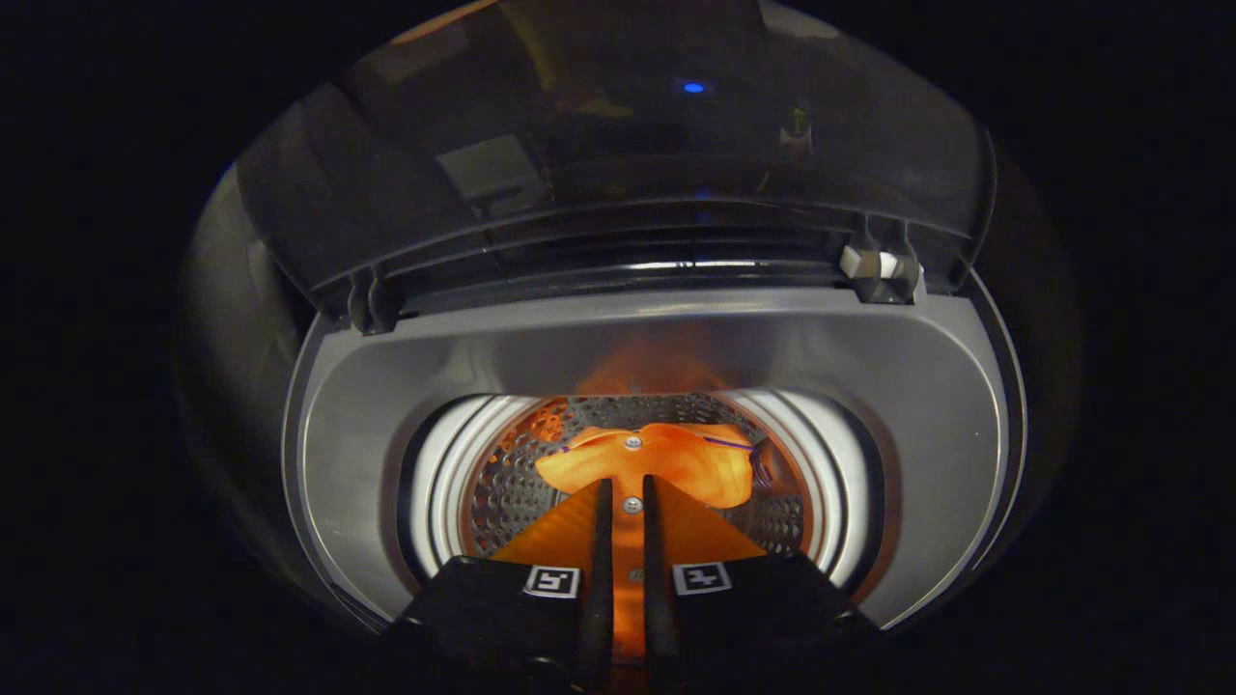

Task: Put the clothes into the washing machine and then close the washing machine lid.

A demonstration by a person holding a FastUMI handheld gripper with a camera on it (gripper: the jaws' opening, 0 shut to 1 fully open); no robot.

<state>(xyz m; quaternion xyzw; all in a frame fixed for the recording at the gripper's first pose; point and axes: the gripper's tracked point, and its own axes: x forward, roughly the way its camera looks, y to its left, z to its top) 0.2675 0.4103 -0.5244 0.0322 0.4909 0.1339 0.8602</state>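
Down inside the drum (pixel 502 483) of the washing machine (pixel 618 338), your tongs (pixel 623 487) pinch the orange cloth (pixel 666 463), fingers nearly together with fabric bunched at the tips. It looks soft, light and floppy, with no stiff edge, so any fold works as a hold. Expect it to drape and cling on release. Lid (pixel 599 145) stands up at the far side, not yet closed.

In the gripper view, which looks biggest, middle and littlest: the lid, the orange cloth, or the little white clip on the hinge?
1. Washing machine lid, standing open, by far the largest.
2. Orange cloth, pinched between the gripper fingers above the drum.
3. White clip, smallest.
The cloth sits nearer the camera, so it looks bigger than it is.
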